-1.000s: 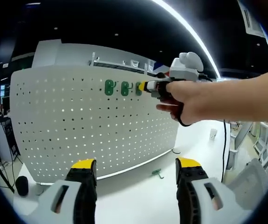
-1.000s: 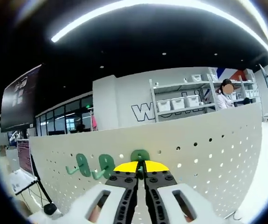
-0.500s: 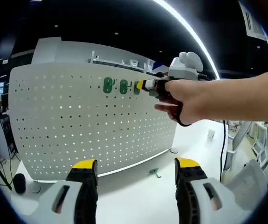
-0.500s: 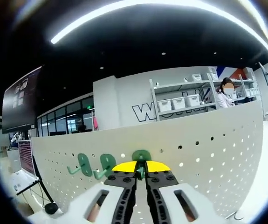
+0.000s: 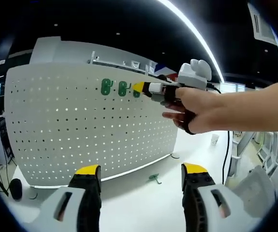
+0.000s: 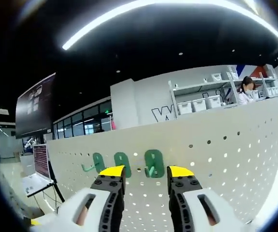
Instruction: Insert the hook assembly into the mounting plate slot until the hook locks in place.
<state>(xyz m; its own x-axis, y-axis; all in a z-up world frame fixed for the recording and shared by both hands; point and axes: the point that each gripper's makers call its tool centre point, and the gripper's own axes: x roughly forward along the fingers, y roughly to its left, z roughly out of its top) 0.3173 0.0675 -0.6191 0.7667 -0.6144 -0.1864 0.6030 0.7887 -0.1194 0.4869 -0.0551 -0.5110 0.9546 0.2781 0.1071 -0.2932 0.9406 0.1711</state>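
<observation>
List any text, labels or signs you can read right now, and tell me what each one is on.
"W": a large outlined letter on the back wall in the right gripper view; the shelving unit hides the rest of the word.
Hanging dark screen: markings too blurred to read.
Pegboard, green hooks and tongs: no visible text.

right claw [image 5: 138,87] at green hooks [image 5: 113,88] on pegboard [image 5: 71,130].

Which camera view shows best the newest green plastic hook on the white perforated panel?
The right gripper view: the green plastic hook sits close, between the open jaws of the right hand-held gripper. In the left gripper view it is small and distant, partly hidden beside that gripper's yellow tip.
</observation>
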